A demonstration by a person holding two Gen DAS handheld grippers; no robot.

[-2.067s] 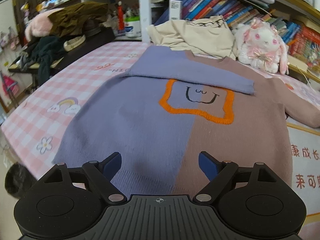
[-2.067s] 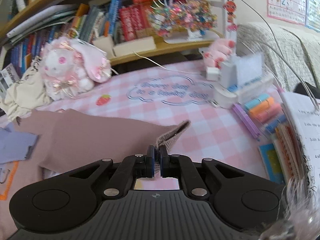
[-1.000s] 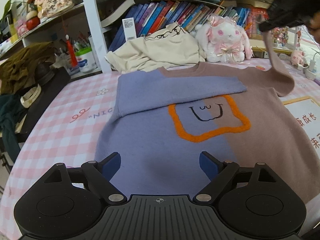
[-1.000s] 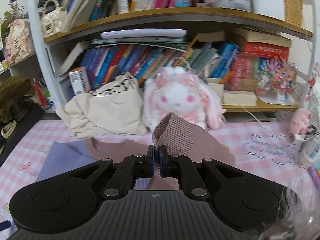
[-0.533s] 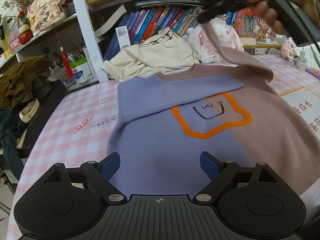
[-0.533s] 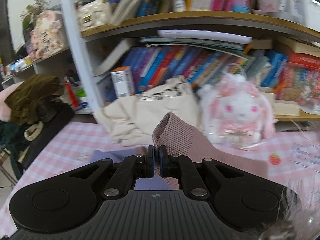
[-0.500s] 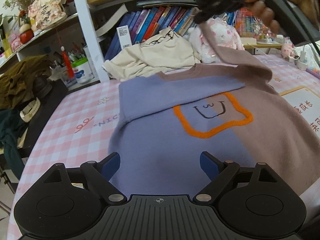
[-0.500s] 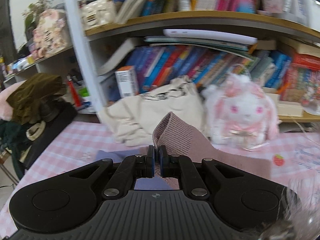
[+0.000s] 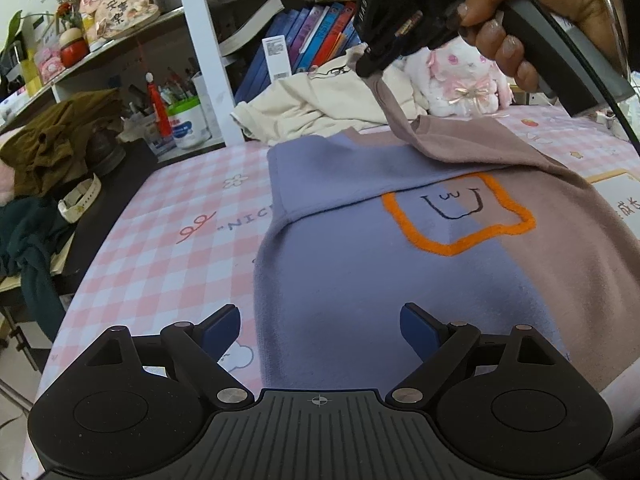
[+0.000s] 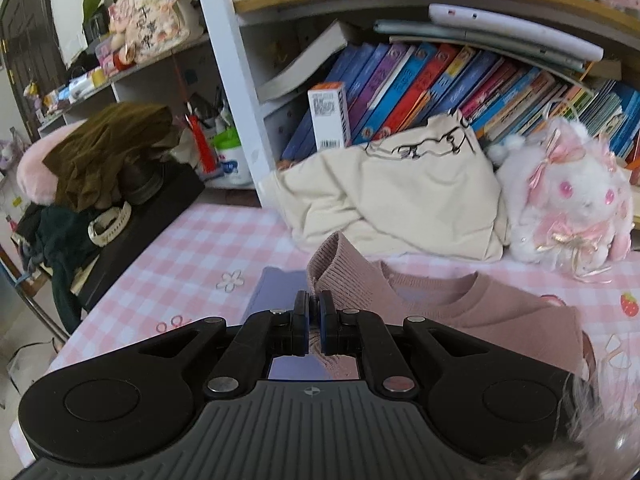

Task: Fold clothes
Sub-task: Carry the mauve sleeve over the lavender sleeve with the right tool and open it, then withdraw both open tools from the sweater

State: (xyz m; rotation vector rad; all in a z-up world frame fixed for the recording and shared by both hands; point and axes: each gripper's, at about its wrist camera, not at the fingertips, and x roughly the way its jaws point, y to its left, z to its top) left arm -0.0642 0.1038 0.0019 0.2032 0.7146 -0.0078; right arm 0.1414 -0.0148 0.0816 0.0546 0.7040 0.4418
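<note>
Dark clothes (image 9: 36, 216): a heap is lying at the far left on a black stand, with an olive garment (image 9: 56, 144) and a pale wristwatch (image 9: 78, 202) on it.
Tablecloth (image 9: 160, 240): pink and white checks are covering the table, printed with small flowers and lettering.
Left gripper (image 9: 320, 330): it is hovering low over the near hem of the sweater, its blue-tipped fingers (image 9: 218, 328) spread wide and gripping nothing.
Sweater (image 9: 360, 280): it is lying flat on the tablecloth, lilac on the left half and dusty pink on the right, with an orange outlined square and a small drawn face on the chest.
Lilac sleeve (image 9: 340, 176): it is lying folded across the chest, covering the top edge of the orange square.
Cream garment (image 9: 320, 108): it is sitting crumpled behind the sweater, against the row of books (image 10: 420, 88) on the shelf.
Right gripper (image 10: 314, 320): its fingers are pressed together, pinching the ribbed cuff of the pink sleeve.
Pink sleeve (image 9: 400, 120): it is being held up above the sweater's collar, draping down from the cuff to the right shoulder.
Right hand (image 9: 532, 12): it is wrapping around the gripper's grey handle, high at the upper right of the left wrist view.
Plush rabbit (image 10: 568, 204): white with pink bows, it is sitting to the right of the cream garment, just beyond the sweater's collar.
</note>
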